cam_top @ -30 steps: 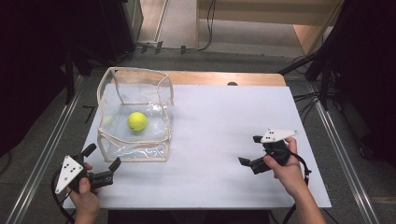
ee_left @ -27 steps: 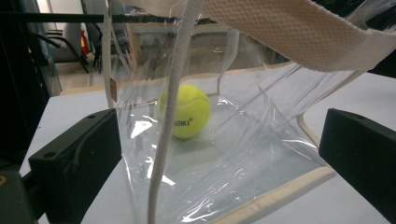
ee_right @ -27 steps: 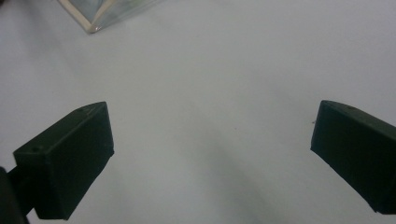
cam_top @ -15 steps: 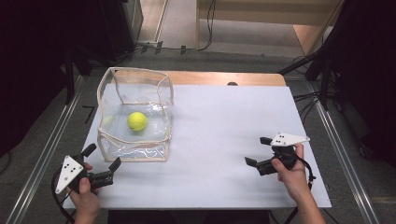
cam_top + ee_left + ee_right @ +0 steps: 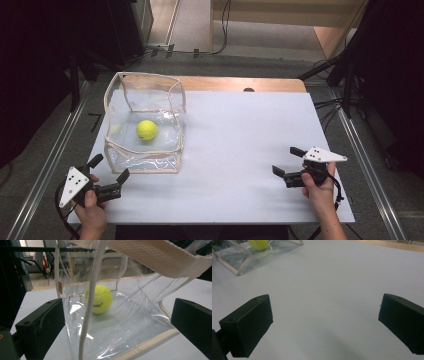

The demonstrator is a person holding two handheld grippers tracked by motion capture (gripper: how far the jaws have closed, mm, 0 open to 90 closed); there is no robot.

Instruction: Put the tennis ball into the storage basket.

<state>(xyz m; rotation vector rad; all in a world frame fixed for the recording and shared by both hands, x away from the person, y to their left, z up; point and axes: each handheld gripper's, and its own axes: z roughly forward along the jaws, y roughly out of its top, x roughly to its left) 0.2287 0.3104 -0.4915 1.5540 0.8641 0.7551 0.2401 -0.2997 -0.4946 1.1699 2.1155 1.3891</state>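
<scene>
High view: your left gripper [image 5: 107, 169] sits just off the near corner of the clear bag [image 5: 144, 150], jaws spread wide, gripping nothing. The bag's near bottom edge is just ahead of the jaw tips, apart from them as far as that view tells. The tennis ball [image 5: 147, 130] lies inside the bag on its floor, ahead of your left gripper and slightly to its right, past the near wall.

Left gripper view: the bag's clear wall [image 5: 130, 315] fills the gap between the two black jaws, and a cream seam strip [image 5: 91, 302] runs down between them, nearer the left jaw. Can't tell whether either jaw touches the plastic. The ball [image 5: 100, 298] shows through the wall, roughly centred between the jaws, farther in.

Your left hand [image 5: 90, 207] holds its gripper low at the table's near-left edge, pointed forward and to the right toward the bag.

Your right gripper [image 5: 290, 162] is well apart from the bag, far to its right, jaws also wide apart and empty. It points left across the bare white table top [image 5: 240, 135]. Your right hand [image 5: 316, 187] grips it from below, forearm coming up from the near edge.

Right gripper view: bag and ball [image 5: 258, 243] lie far off, up and to the left of the left jaw.
</scene>
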